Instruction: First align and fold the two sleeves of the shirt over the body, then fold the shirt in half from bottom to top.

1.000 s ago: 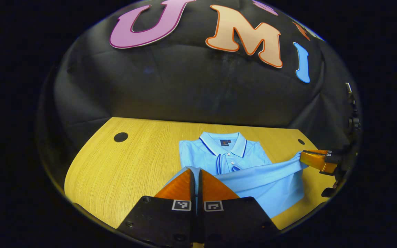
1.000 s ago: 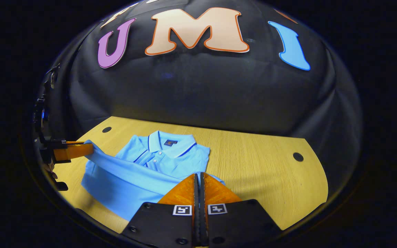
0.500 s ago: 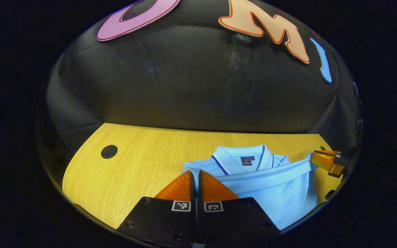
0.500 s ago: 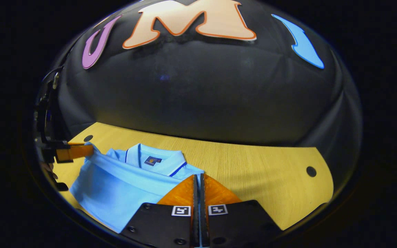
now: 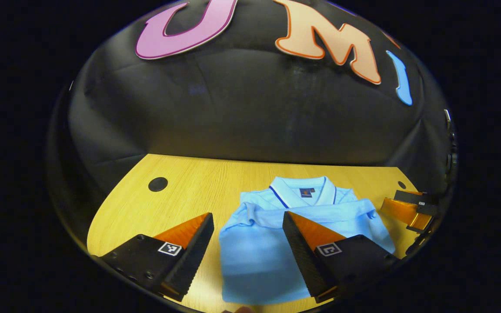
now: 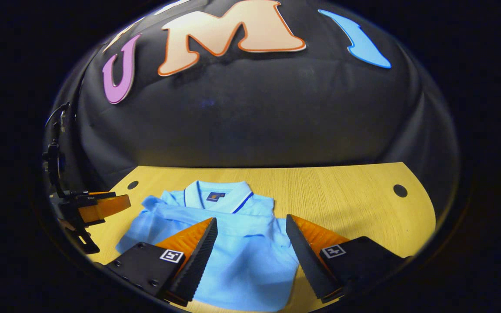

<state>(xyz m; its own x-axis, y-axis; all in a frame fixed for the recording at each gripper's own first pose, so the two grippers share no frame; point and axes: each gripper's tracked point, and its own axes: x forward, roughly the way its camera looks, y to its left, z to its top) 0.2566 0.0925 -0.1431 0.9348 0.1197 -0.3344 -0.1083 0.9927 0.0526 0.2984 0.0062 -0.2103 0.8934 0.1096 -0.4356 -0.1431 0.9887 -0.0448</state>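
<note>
Light-blue cotton polo shirt [image 5: 302, 234] lies folded bottom-to-top on the yellow wooden surface [image 5: 181, 191], both the left gripper [image 5: 248, 219] and right gripper [image 6: 251, 224] released, so backing straight off should, probably, keep its hem aligned.

Two handheld grippers, each with two wedge-shaped fingers mounted on matte black bodies. In the left gripper view, the left gripper [image 5: 248, 234] has sawtooth ridges along its fingers' inner faces, small screws in the black plates, and a square black-and-white marker on each finger (a different pattern on each). In the right gripper view, the right gripper [image 6: 251, 239] looks alike.
</note>
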